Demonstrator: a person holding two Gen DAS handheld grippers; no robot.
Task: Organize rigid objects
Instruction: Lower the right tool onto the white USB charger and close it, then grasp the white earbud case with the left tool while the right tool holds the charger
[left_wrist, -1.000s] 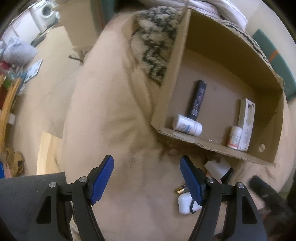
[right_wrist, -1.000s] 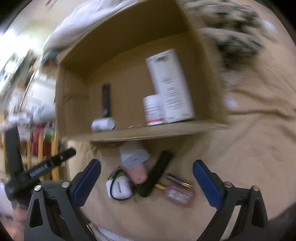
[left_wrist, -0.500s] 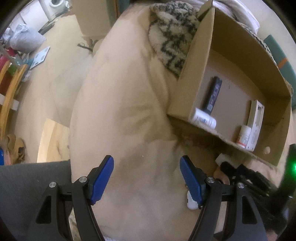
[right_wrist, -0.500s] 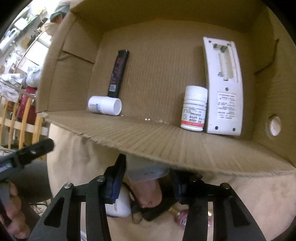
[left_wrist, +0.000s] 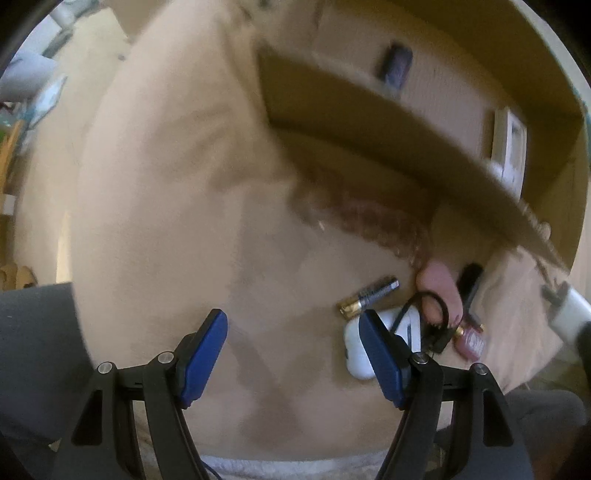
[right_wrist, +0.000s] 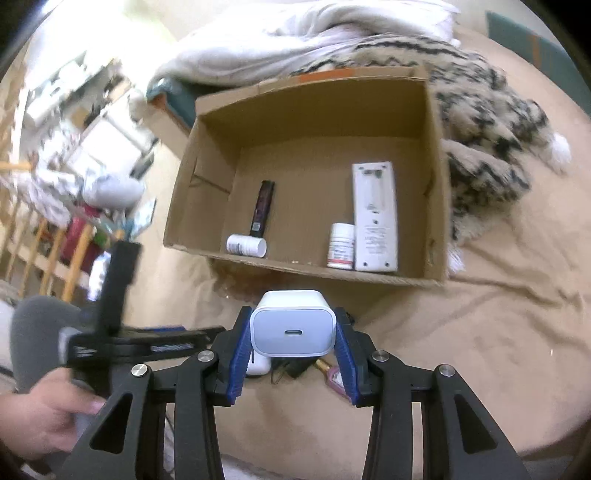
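While left tool (left_wrist: 291, 354) gapes empty over bedding, right tool (right_wrist: 293, 354) clamps white charger (right_wrist: 293, 326) before cardboard box (right_wrist: 437, 206).

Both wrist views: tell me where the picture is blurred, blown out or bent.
Left wrist view: the cardboard box is smeared by motion blur, while the open left gripper and the battery stay fairly sharp. Right wrist view: the white charger clamped in the right gripper is crisp, the upper-left background is overexposed and blurred, and fisheye distortion curves the box's edges.
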